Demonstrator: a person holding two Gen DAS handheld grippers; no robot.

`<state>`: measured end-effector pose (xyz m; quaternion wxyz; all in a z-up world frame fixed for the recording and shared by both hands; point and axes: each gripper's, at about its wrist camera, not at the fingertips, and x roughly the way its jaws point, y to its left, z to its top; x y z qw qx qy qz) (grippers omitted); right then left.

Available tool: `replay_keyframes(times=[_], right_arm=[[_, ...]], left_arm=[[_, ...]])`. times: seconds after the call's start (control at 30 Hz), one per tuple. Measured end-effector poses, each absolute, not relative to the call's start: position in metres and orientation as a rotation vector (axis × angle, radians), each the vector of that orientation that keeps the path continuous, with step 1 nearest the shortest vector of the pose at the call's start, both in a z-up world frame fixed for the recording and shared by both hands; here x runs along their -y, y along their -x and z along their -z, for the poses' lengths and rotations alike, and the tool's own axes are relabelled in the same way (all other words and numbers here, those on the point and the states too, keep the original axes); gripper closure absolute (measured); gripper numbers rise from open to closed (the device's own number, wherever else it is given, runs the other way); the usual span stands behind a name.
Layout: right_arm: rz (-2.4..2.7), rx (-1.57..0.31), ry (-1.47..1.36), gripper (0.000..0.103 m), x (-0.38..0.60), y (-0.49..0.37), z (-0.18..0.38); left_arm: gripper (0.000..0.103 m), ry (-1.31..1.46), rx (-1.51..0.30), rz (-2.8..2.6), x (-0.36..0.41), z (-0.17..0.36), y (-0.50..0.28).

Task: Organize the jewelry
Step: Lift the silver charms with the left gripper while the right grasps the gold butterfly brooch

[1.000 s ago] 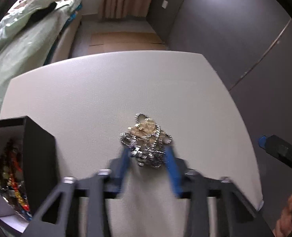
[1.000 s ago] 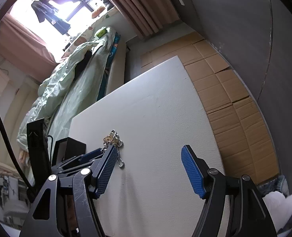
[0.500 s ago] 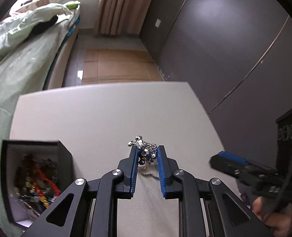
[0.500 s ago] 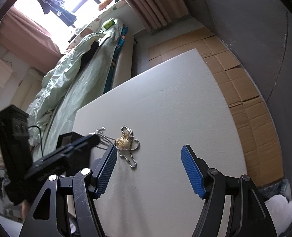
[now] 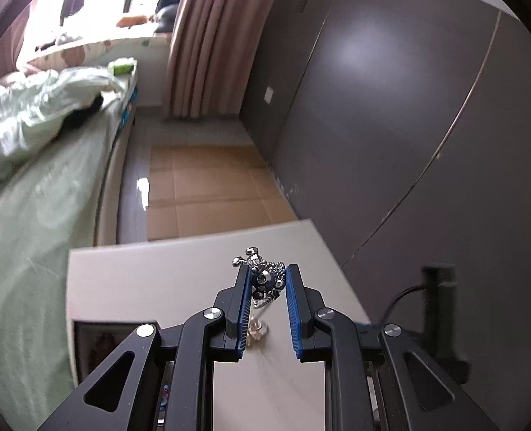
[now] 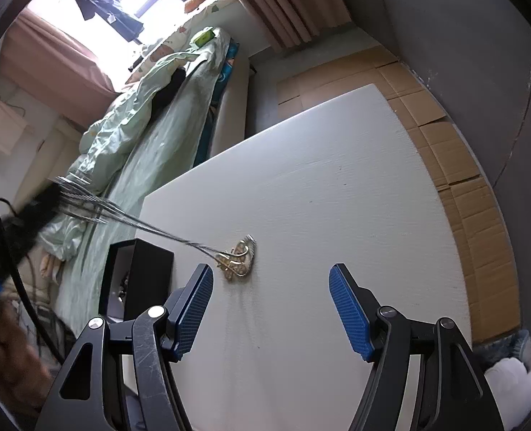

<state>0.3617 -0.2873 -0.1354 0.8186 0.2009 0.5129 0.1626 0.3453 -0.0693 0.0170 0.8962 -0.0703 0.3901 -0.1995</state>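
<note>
- The left gripper (image 5: 266,280) pinches a bunched silver chain (image 5: 265,276) above the white table (image 6: 337,179); strands stretch taut to a gold pendant (image 6: 239,261) on the tabletop.
- The right gripper (image 6: 271,309) hovers with fingers wide, empty.
- A black jewelry box (image 6: 139,269) stands beside the pendant, a bed (image 6: 139,136) beyond.

Two wrist fisheyes, both angled down over the white table (image 6: 337,179).
Left wrist view sits high, facing the far table edge, cardboard floor (image 5: 208,194) and curtain (image 5: 208,43); right view sits nearer the tabletop. Shared: table, bed (image 6: 139,136), black box (image 6: 139,276).
</note>
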Motion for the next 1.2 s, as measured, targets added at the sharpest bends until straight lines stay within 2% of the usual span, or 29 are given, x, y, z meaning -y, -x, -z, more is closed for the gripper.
replay_keyframes(times=[0.4,0.7,1.1,1.17,1.2], right_arm=[[-0.397,-1.141,-0.330,0.034,0.250,-0.375,0.144],[-0.322,-1.174,-0.077,0.034,0.204,-0.384,0.156],[-0.171,-1.161,0.090,0.032,0.163,-0.391,0.168],[-0.151,-1.156,0.108,0.035,0.160,-0.389,0.168],[-0.145,-1.150,0.130,0.045,0.158,-0.388,0.167]], left_arm=[[0.083,0.145,-0.690,0.355,0.035,-0.081,-0.334],[0.083,0.160,-0.664,0.290,-0.006,-0.092,-0.335],[0.083,0.167,-0.665,0.269,-0.041,-0.096,-0.325],[0.083,0.170,-0.670,0.267,-0.045,-0.094,-0.324],[0.083,0.172,-0.673,0.265,-0.047,-0.093,-0.323]])
